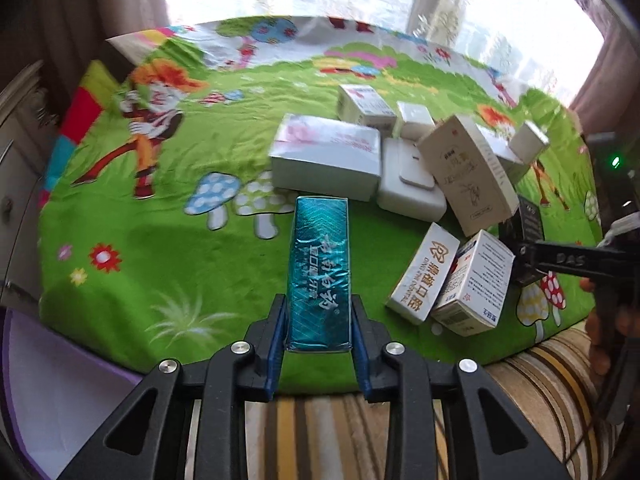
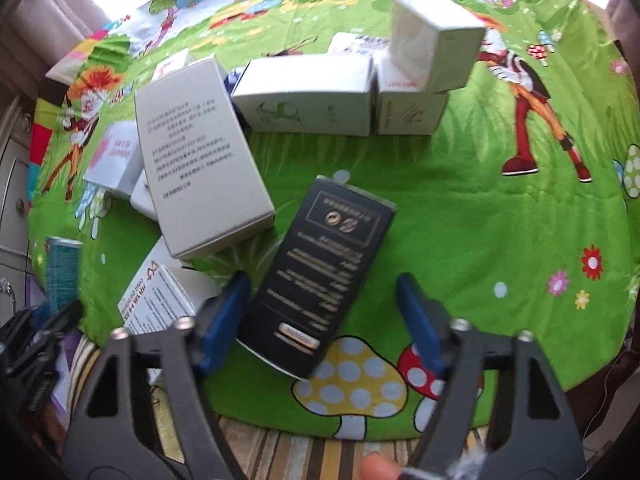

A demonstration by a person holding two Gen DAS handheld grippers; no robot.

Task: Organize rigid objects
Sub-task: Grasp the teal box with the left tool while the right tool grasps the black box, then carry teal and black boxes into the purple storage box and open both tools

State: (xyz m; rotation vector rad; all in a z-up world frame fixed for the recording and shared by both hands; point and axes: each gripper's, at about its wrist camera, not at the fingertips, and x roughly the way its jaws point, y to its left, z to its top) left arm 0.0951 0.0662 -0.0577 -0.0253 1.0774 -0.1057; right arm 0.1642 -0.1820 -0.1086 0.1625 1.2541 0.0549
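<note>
My left gripper is shut on a long teal foil-wrapped box, with both blue pads pressed against its near end. The box points away from me, just above the green cartoon mat. In the right wrist view a black box with gold print lies slanted on the mat. My right gripper stands open around its near end. The left pad is close against the box's edge. The right pad is well apart from it. The teal box shows at that view's left edge.
A heap of white boxes fills the mat's middle: a wide pink-printed box, a tall beige box, two small printed boxes and a small box stacked on others. Striped cloth borders the near edge.
</note>
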